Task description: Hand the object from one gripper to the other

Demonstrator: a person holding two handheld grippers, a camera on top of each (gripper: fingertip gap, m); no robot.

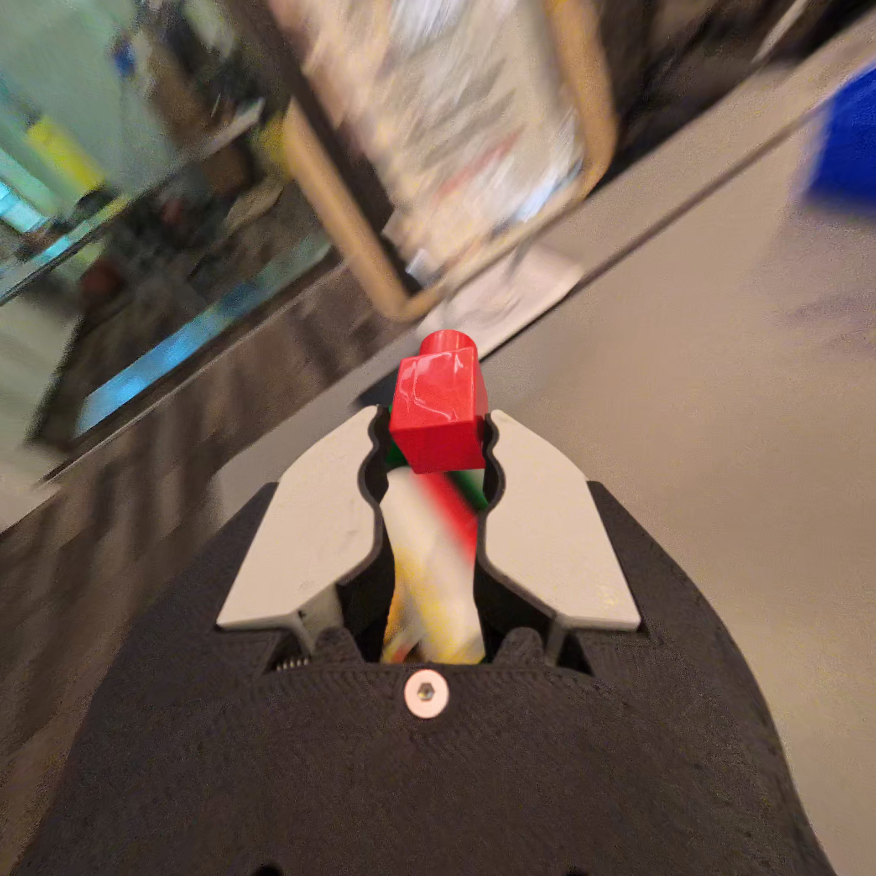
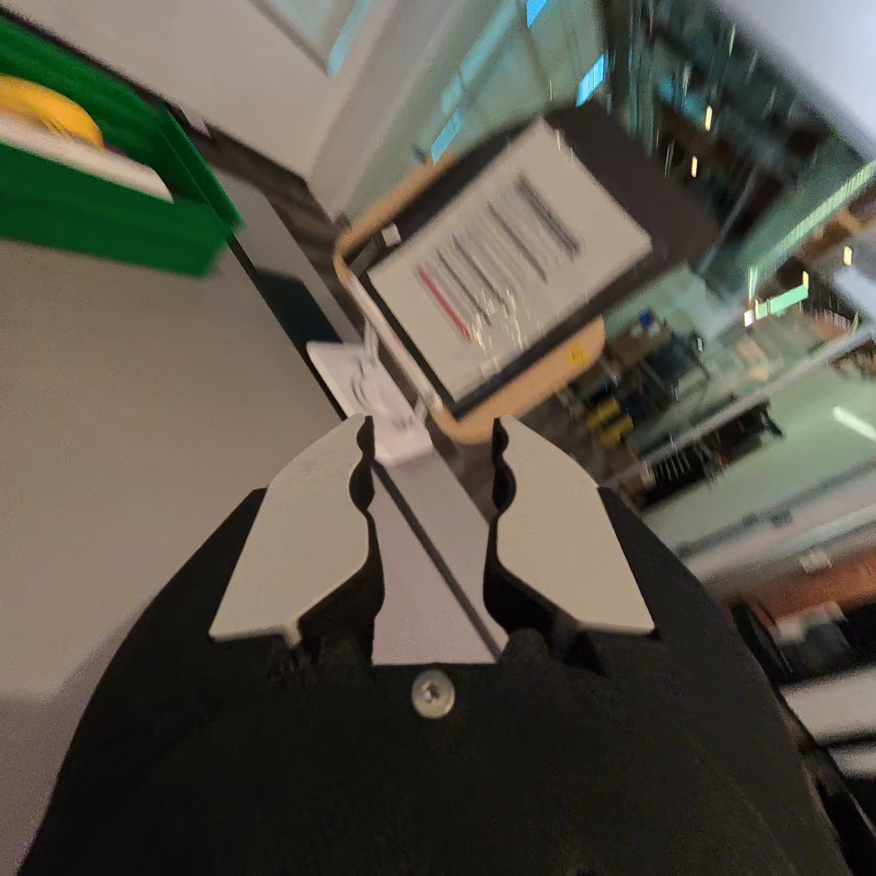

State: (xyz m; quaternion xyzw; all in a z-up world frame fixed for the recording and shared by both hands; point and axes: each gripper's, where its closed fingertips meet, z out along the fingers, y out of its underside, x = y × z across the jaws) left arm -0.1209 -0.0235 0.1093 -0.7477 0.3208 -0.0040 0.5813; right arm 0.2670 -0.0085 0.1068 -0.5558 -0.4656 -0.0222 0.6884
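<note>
In the left wrist view my left gripper (image 1: 433, 426) is shut on a red toy brick (image 1: 438, 407) with one round stud. The brick sticks out past the fingertips and is held above the grey table (image 1: 663, 426). Blurred green, red and white shapes show below it between the fingers. In the right wrist view my right gripper (image 2: 431, 431) is open and empty, held above the table (image 2: 118, 403) near its far edge. Neither gripper shows in the other's view.
A green bin (image 2: 109, 189) holding yellow and white things stands at the left in the right wrist view. A blue bin (image 1: 844, 137) is at the right in the left wrist view. A tan-framed screen (image 2: 497, 275) stands past the table edge; a white card (image 2: 374, 388) lies near it.
</note>
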